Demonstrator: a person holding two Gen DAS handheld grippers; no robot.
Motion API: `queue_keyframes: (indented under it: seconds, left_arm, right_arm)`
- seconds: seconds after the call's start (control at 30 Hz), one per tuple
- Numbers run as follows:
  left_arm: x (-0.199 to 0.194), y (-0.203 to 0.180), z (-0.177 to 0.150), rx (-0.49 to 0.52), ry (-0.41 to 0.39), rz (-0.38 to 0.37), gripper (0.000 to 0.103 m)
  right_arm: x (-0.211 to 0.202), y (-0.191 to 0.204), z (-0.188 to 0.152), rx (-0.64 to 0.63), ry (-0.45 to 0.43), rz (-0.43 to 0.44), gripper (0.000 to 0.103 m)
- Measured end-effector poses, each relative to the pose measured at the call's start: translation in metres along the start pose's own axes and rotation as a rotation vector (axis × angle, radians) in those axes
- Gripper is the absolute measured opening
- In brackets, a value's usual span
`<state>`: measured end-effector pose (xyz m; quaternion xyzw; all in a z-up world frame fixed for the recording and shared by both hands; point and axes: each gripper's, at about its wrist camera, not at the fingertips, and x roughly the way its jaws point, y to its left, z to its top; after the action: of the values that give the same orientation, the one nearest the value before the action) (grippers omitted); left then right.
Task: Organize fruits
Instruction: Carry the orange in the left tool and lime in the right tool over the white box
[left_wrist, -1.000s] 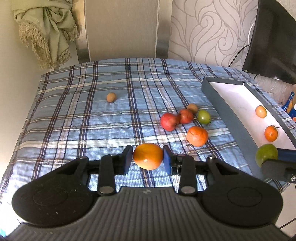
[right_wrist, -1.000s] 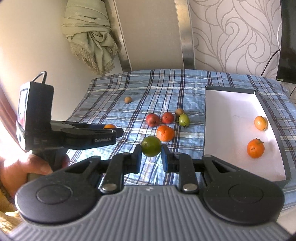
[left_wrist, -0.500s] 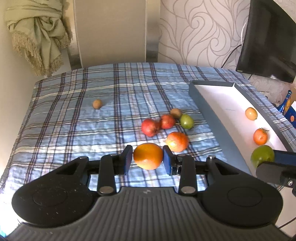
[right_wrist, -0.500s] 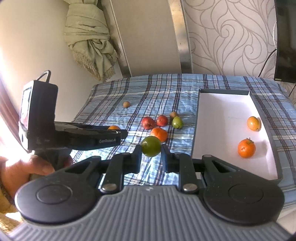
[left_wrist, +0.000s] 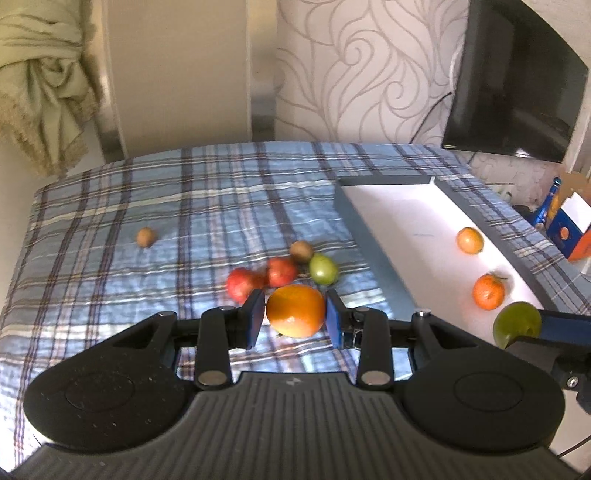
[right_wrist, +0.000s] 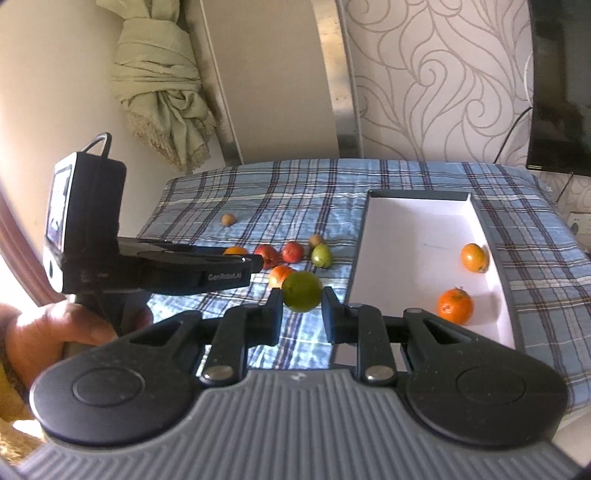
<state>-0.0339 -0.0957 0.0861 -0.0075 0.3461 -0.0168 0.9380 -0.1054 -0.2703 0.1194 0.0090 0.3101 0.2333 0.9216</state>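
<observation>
My left gripper (left_wrist: 295, 319) is shut on a large orange (left_wrist: 295, 311), held above the plaid cloth. My right gripper (right_wrist: 302, 310) is shut on a green lime (right_wrist: 302, 291); that lime (left_wrist: 516, 324) also shows at the right edge of the left wrist view, over the tray's near end. The white tray with grey walls (right_wrist: 413, 229) lies on the right and holds a small orange (right_wrist: 473, 257) and a tangerine (right_wrist: 455, 305). On the cloth lie two red fruits (left_wrist: 282, 271), a green fruit (left_wrist: 323, 269), a brown fruit (left_wrist: 301, 251) and an orange (right_wrist: 279, 275) partly behind the lime.
A lone brown fruit (left_wrist: 145, 236) lies at the cloth's left. A black TV (left_wrist: 517, 81) stands at the back right, a knotted curtain (right_wrist: 162, 81) at the back left. A hand (right_wrist: 59, 332) grips the left tool. A blue and orange box (left_wrist: 570, 229) stands beyond the tray.
Both grippers have moved rightwards toward the tray, each keeping its fruit. The loose fruits and the tray have slid left in both views.
</observation>
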Motion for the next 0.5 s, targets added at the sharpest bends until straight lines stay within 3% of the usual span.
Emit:
queue_keyframes:
  seconds: [0.5]
  left_arm:
    - [0.02,-0.049,0.024,0.104,-0.021,-0.141,0.04]
  right_arm:
    - [-0.017,-0.019,-0.007,0.064,-0.012,-0.128,0.025]
